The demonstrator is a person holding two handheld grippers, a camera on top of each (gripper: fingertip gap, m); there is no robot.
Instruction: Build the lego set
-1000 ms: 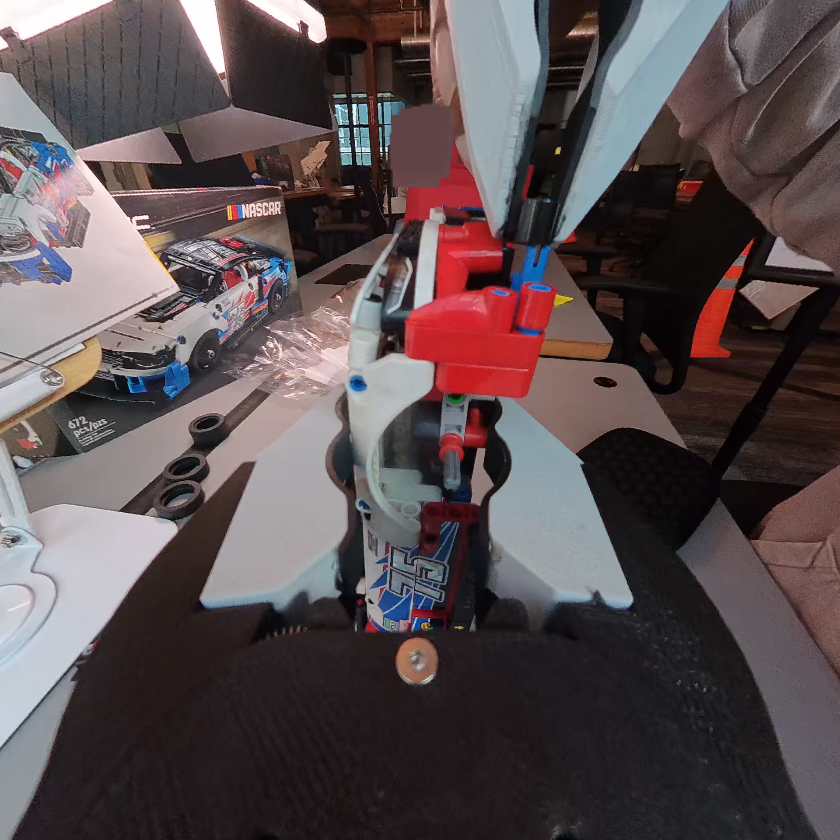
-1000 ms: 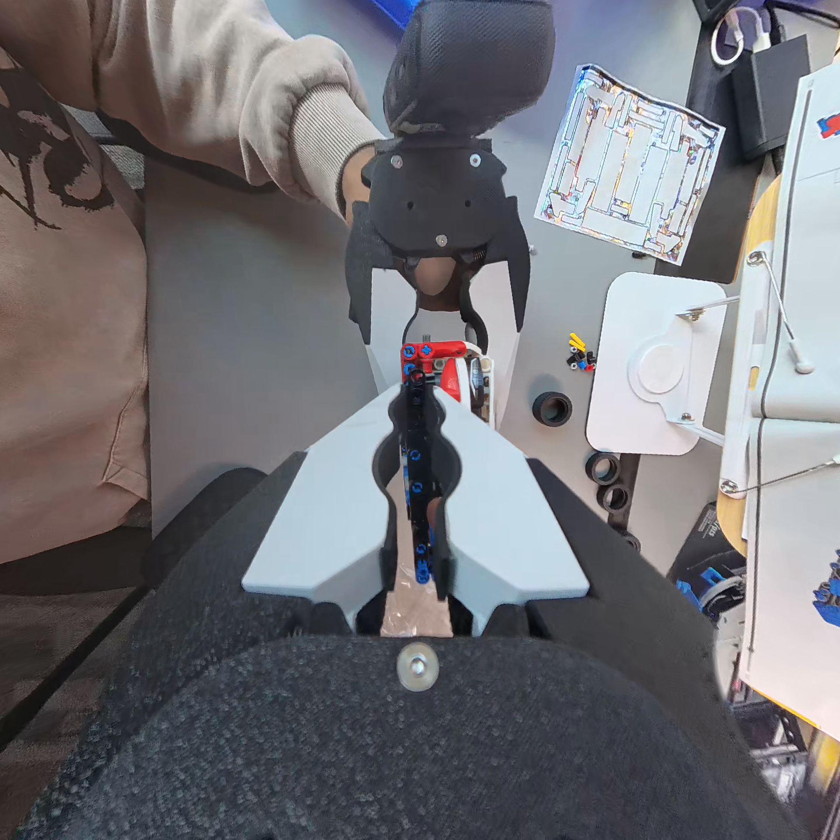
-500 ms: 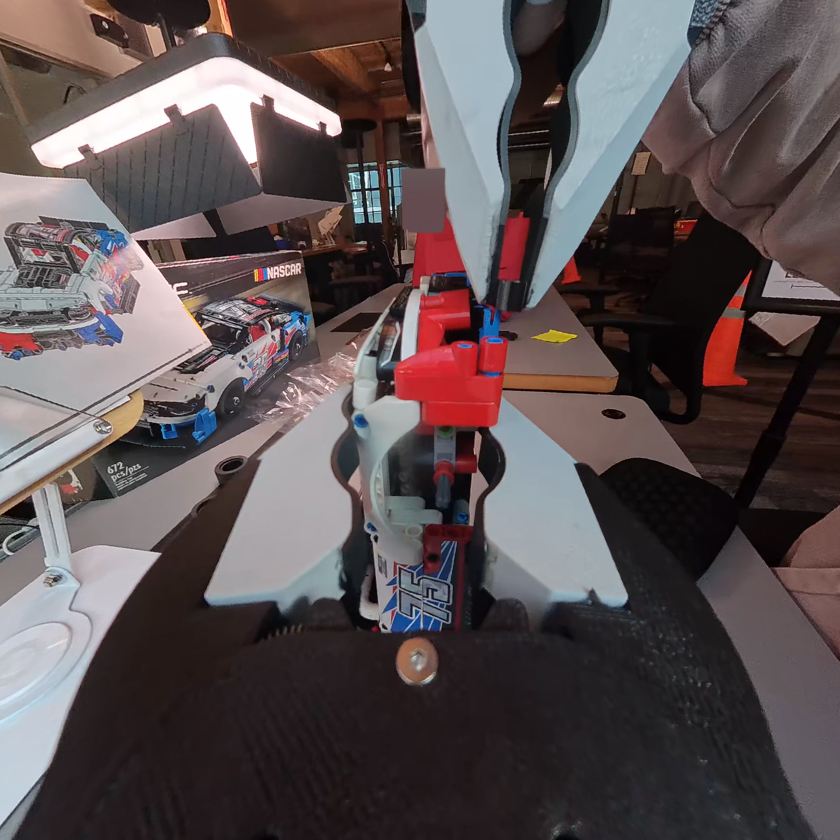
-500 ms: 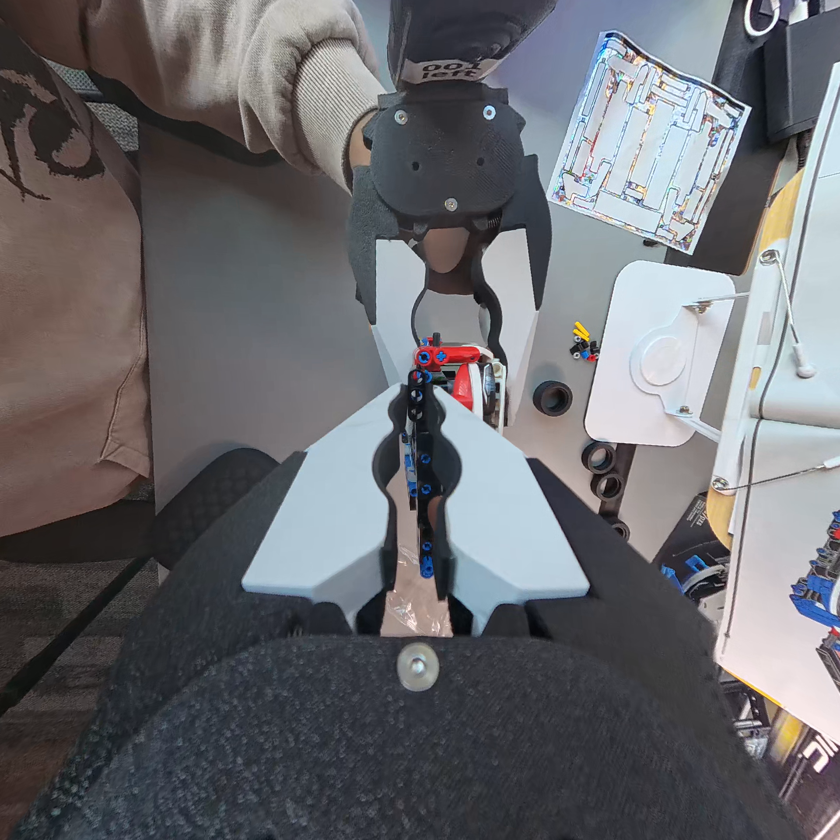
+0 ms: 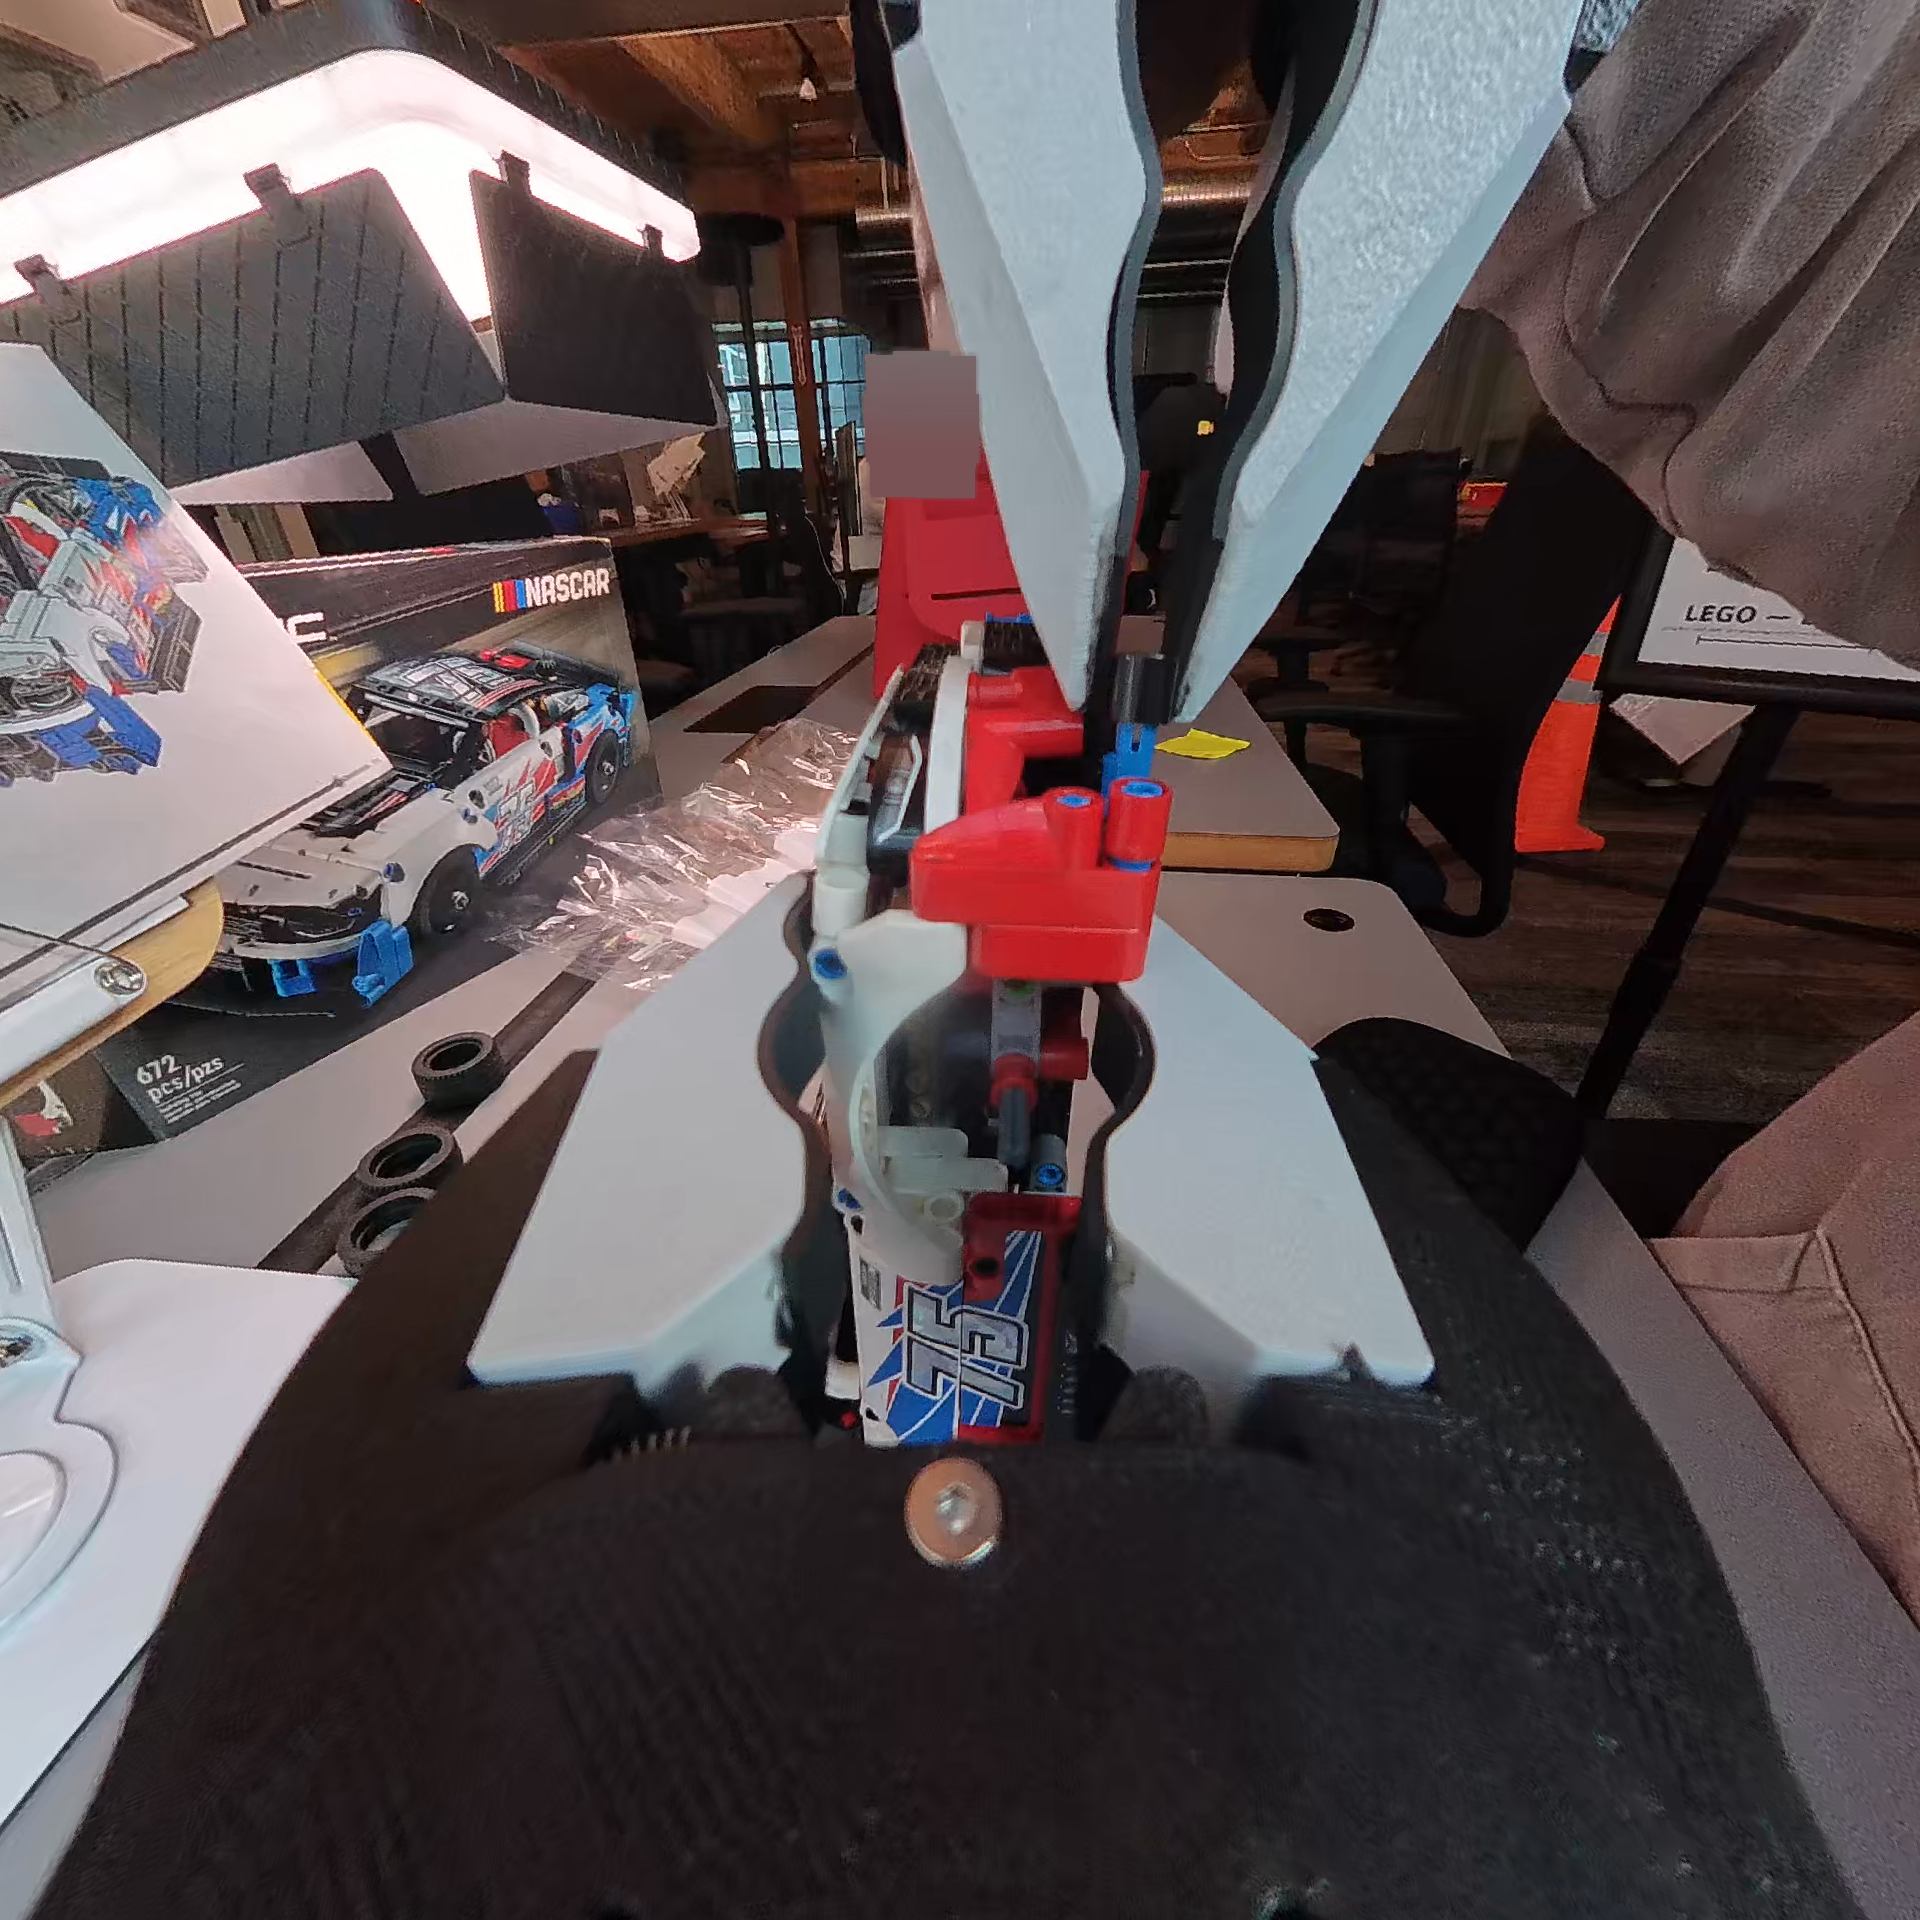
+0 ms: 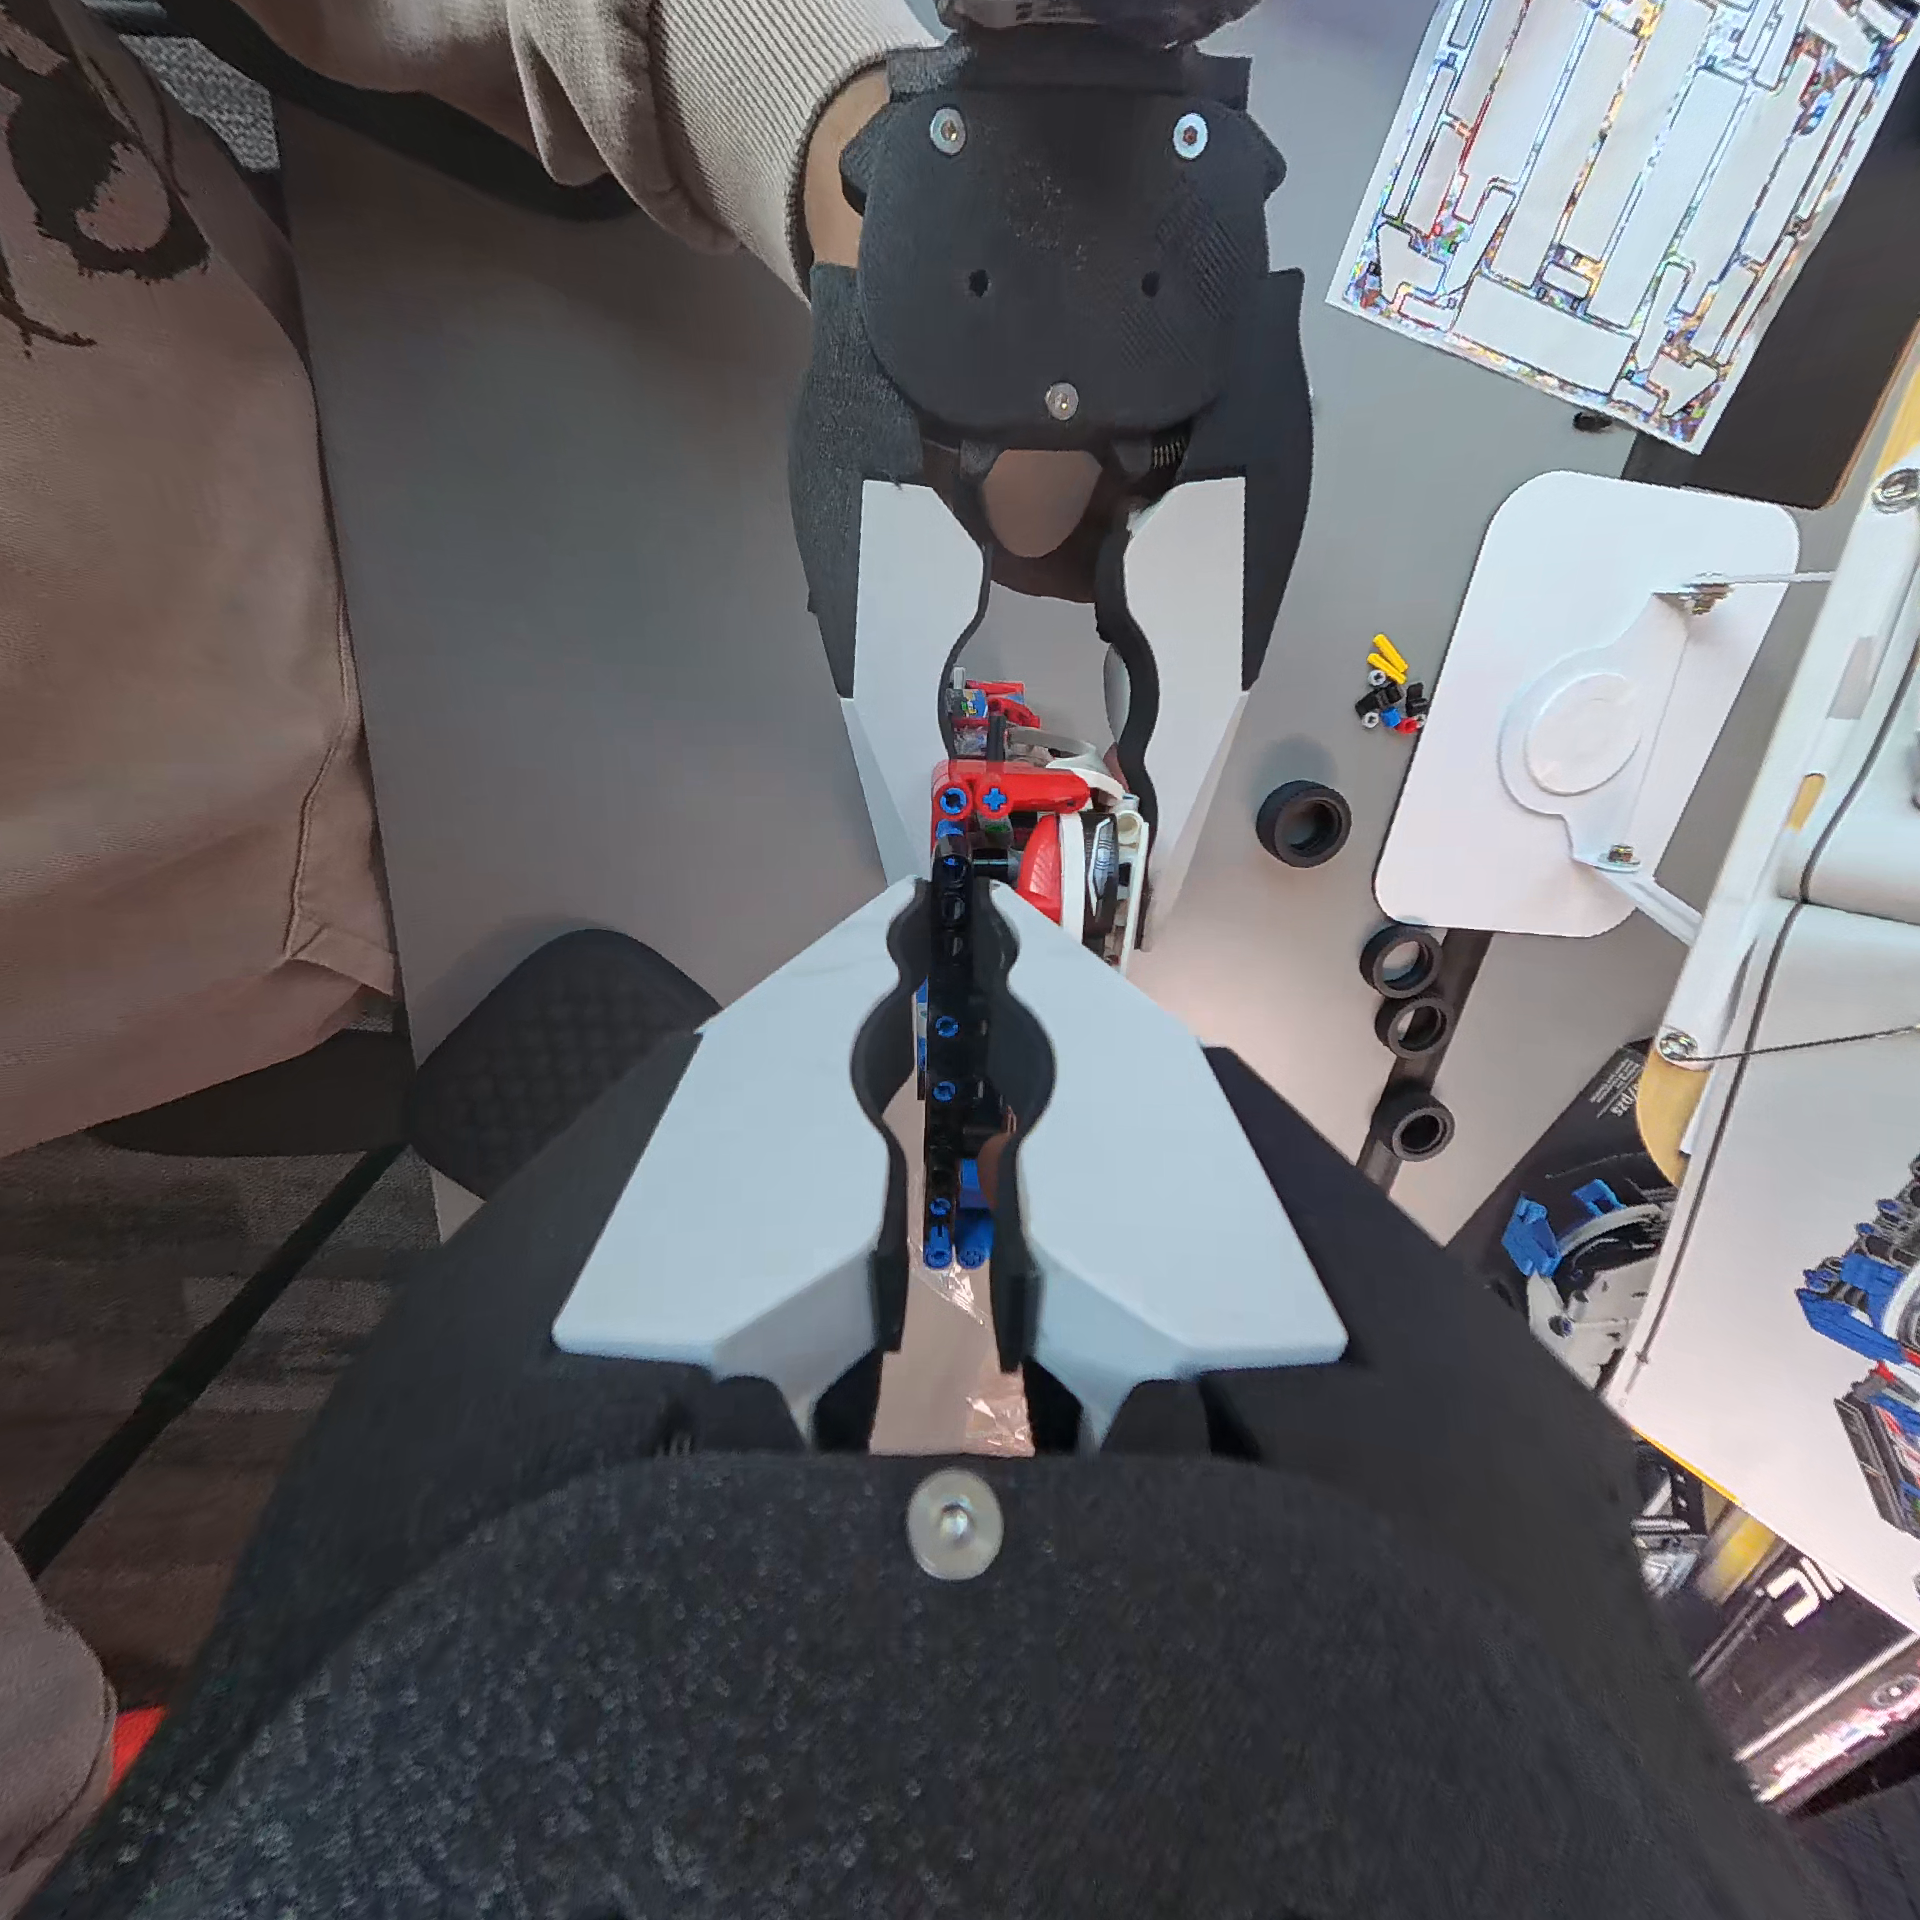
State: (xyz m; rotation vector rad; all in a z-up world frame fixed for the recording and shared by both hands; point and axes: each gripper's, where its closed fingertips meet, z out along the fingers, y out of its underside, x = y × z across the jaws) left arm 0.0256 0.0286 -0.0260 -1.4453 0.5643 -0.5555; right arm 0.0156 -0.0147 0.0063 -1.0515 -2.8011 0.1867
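Shift: right gripper [image 5: 1138,686] had backed its black beam [image 6: 951,1029] off the car body section [image 5: 966,1039] since half a second before.
Grips: left gripper [image 5: 951,1195] clamped the section; right pinched the beam.
Risk: blue pins [image 5: 1127,805] might miss their holes, jarring the section loose.
Hidden: beam's mating holes, behind fingers.
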